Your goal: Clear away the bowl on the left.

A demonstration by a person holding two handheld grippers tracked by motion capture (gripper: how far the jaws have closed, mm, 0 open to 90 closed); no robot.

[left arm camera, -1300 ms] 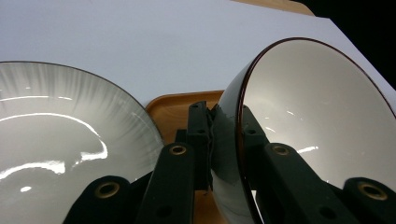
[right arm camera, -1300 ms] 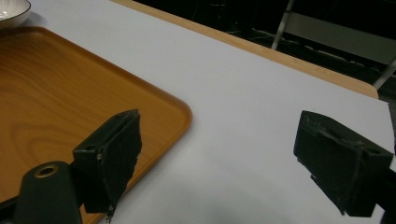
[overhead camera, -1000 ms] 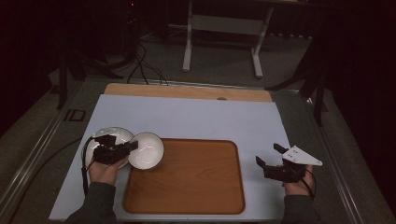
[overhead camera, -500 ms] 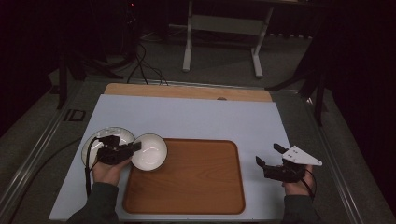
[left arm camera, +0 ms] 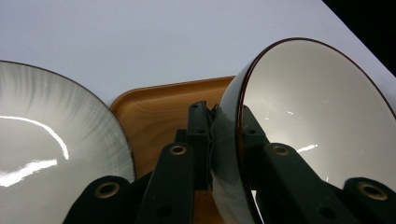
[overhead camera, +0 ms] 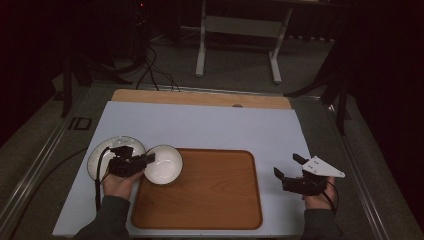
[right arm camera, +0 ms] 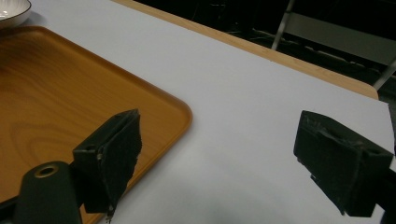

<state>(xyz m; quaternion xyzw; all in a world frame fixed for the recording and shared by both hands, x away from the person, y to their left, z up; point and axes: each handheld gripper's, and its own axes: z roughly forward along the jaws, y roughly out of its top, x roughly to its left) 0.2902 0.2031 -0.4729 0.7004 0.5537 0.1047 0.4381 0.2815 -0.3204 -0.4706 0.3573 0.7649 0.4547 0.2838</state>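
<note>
Left gripper (overhead camera: 150, 159) clamped on the near-left rim of a white bowl (overhead camera: 165, 165), seen from the high view; bowl tilted over the left corner of a wooden tray (overhead camera: 210, 200), just beside a white plate (overhead camera: 102, 152) lying flat on the pale table cover (overhead camera: 210, 125). Left hand (overhead camera: 119, 184) under the gripper, sleeve coming in from the bottom edge. Right gripper (overhead camera: 287, 167) low over the cover, right of the tray, jaws spread wide with nothing between them, grey three-cornered plate on top, right hand (overhead camera: 317, 197) behind it. From the left gripper view: jaws pinched tight on the dark-edged rim of the bowl (left arm camera: 317, 107), one jaw outside the wall, one inside; bowl on edge, white inside facing right; plate (left arm camera: 51, 140) at left, tray (left arm camera: 154, 107) between the two, beyond the jaws. From the right gripper view: right gripper (right arm camera: 217, 158) wide apart over bare cover (right arm camera: 243, 93), tray (right arm camera: 60, 88) corner by the left jaw, a bit of white dish rim (right arm camera: 14, 9) at top left, well apart.
</note>
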